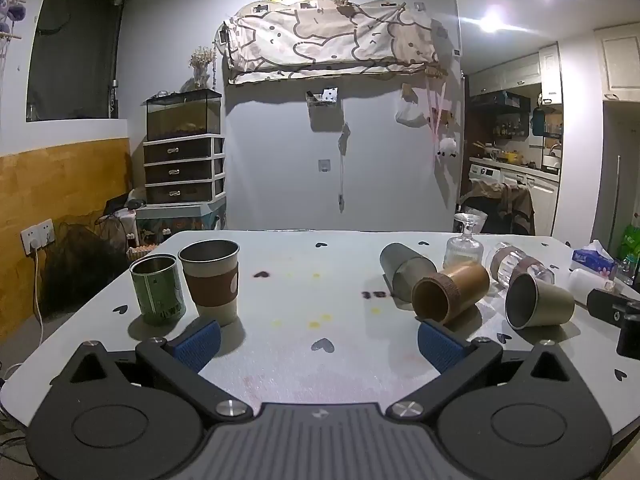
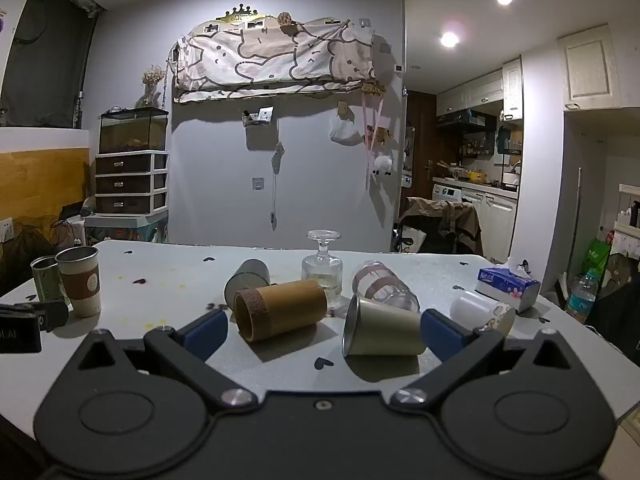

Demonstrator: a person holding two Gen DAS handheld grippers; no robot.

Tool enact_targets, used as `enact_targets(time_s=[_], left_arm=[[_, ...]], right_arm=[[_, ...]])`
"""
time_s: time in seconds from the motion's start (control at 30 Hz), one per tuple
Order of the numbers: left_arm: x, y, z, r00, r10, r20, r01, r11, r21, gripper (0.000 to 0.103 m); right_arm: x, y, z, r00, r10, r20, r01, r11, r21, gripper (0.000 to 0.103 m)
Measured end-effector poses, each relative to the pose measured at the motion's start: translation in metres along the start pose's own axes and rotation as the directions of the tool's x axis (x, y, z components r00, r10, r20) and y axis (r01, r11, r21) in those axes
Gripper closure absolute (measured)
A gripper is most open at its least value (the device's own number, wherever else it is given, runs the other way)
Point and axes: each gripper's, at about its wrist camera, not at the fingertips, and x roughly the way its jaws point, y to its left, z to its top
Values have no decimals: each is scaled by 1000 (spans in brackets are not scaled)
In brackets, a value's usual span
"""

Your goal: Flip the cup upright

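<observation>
Several cups lie on their sides on the white table (image 1: 288, 360): a brown bamboo cup (image 1: 450, 294) (image 2: 282, 310), a beige steel cup (image 1: 538, 306) (image 2: 382, 330), a grey cup (image 1: 406, 270) (image 2: 247, 280) and a clear banded glass (image 1: 520, 266) (image 2: 384, 286). A green cup (image 1: 158, 290) (image 2: 47, 278) and a sleeved steel cup (image 1: 212, 280) (image 2: 81, 280) stand upright at the left. My left gripper (image 1: 318, 346) is open and empty, low over the table between the two groups. My right gripper (image 2: 324, 334) is open, with the bamboo and beige cups lying between its blue fingertips (image 2: 440, 330).
A stemmed glass (image 2: 323, 270) stands upside down behind the fallen cups. A tissue box (image 2: 508, 288) and a white cup on its side (image 2: 482, 314) are at the right. The right gripper's black body (image 1: 618, 316) shows at the left view's right edge.
</observation>
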Motion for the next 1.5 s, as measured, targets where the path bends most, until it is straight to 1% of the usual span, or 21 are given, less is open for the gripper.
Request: enact_targets(time_s=[0.2, 1.5], left_arm=[[0, 0, 0, 1000, 1, 0, -1, 1000, -1, 0], [0, 0, 0, 1000, 0, -12, 0, 1000, -4, 0]], right_arm=[[0, 0, 0, 1000, 0, 10, 0, 1000, 2, 0], [3, -1, -2, 1000, -4, 0, 4, 1000, 2, 0]])
